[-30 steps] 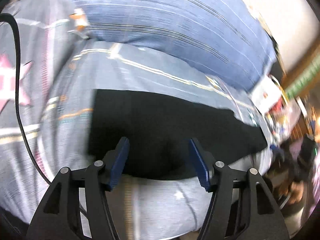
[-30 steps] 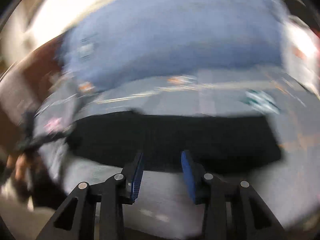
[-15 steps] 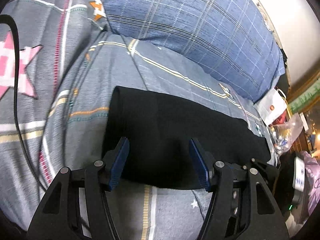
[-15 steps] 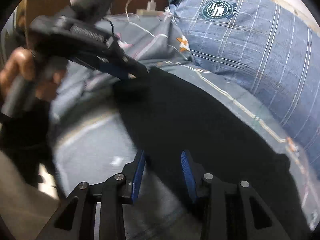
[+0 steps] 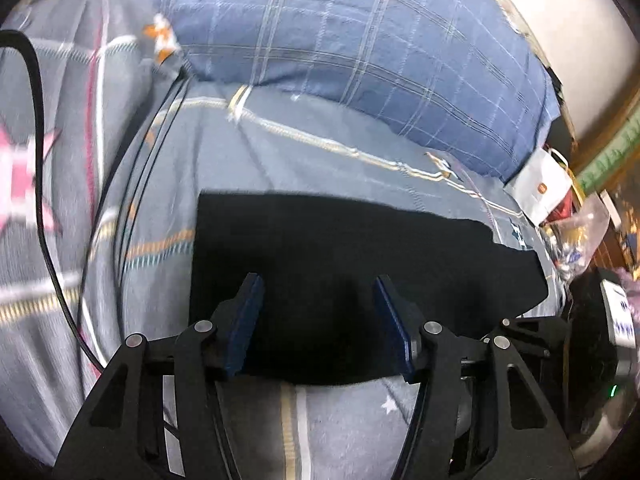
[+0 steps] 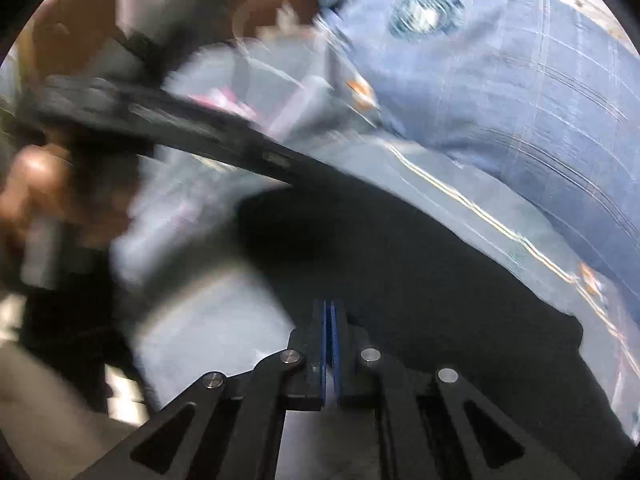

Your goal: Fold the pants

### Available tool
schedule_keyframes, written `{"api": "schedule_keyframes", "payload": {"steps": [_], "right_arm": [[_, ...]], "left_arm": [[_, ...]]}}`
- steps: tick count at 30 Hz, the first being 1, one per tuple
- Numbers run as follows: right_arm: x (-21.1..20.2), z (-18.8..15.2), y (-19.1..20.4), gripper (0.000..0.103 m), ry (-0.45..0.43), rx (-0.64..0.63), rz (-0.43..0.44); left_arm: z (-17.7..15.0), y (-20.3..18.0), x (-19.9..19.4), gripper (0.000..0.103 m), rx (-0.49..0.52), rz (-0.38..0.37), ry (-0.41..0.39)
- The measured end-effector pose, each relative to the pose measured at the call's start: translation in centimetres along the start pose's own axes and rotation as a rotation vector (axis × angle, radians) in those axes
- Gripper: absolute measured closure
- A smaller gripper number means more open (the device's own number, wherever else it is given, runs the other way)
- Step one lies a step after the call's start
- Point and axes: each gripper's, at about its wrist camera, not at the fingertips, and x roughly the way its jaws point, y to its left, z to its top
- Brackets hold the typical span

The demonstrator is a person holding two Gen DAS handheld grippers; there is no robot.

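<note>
Two grippers work over black pants [image 5: 352,264] lying flat as a long folded band on a grey patterned sheet [image 5: 304,168], below a blue plaid pillow [image 5: 360,52]. Left gripper [image 5: 318,320] hangs spread above the near edge. Right gripper [image 6: 330,344] is pressed together at the pants' edge; whether it pinches cloth I cannot tell.

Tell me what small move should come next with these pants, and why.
Probably shut the left claw on the near edge of the pants. Its fingers are wide open with black cloth between them, while the right claw is already shut at that edge further along; whether it grips cloth is hard to tell. With both ends held, the edge could be lifted together for the next fold.
</note>
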Motion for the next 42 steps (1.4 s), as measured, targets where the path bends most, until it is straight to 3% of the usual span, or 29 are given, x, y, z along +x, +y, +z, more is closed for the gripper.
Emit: {"api": "schedule_keyframes", "payload": {"steps": [2,4,7,8,9,11,12,16,17,18,20,22,26,30,32,34,39,42], "right_arm": [[-1.9,-0.3,-1.0,0.101,-0.08,0.076,0.041],[-4.2,-0.5,-2.7,0.099,-0.147,0.103,-0.059],[-6.2,-0.8,-7.2,0.095,-0.167,0.234,-0.172],[-6.5,-1.0,-9.3,0.088,-0.165,0.298,-0.204],[-6.7,-1.1,-10.9,0.072,-0.16,0.344,-0.23],[-6.3,-1.4,-14.1,0.057,-0.142,0.413,-0.261],[-5.8,-1.4,-15.1,0.057,-0.128,0.435,-0.263],[-3.4,-1.0,-18.1,0.061,-0.084,0.503,-0.107],[-2.8,-0.8,-17.9,0.082,-0.067,0.481,-0.076],[-2.4,-0.5,-17.4,0.089,-0.05,0.445,-0.1],[-3.5,-0.3,-16.5,0.092,-0.086,0.391,-0.124],[-4.7,-0.7,-16.5,0.093,-0.144,0.394,-0.164],[-2.0,-1.8,-16.4,0.093,-0.057,0.393,-0.221],[-4.3,-1.2,-15.6,0.089,-0.138,0.425,-0.262],[-6.5,-0.9,-14.2,0.088,-0.19,0.389,-0.301],[-7.8,-1.1,-12.5,0.084,-0.223,0.352,-0.285],[-6.4,-3.0,-10.4,0.08,-0.187,0.342,-0.243],[-3.5,-4.2,-10.8,0.08,-0.081,0.368,-0.237]], "left_arm": [[-0.3,0.0,-0.7,0.046,0.014,0.01,-0.028],[-0.1,-0.5,-1.2,0.046,0.03,0.027,-0.04],[0.1,-1.6,-1.2,0.046,0.048,0.007,-0.037],[0.1,-2.3,-1.0,0.046,0.06,0.0,-0.037],[0.0,-2.7,-0.9,0.046,0.067,-0.004,-0.036],[-0.3,-3.7,-0.3,0.046,0.084,-0.017,-0.026],[-0.4,-3.9,0.1,0.046,0.088,-0.017,-0.018],[-1.0,-4.6,1.7,0.046,0.103,-0.005,0.014],[-1.2,-4.7,2.3,0.046,0.107,0.009,0.022],[-1.3,-4.7,2.6,0.046,0.111,0.022,0.031],[-1.7,-4.8,3.0,0.046,0.112,0.028,0.043],[-2.0,-4.9,3.2,0.044,0.118,0.022,0.042],[-2.2,-5.2,3.7,0.044,0.134,0.039,0.042],[-1.8,-5.5,3.2,0.044,0.117,0.051,0.035],[-1.7,-6.0,2.9,0.044,0.143,0.081,0.02],[-1.7,-6.5,2.6,0.044,0.157,0.094,0.004],[-1.9,-7.2,2.7,0.044,0.152,0.129,-0.012],[-2.1,-7.7,2.9,0.044,0.161,0.146,-0.009]]}}
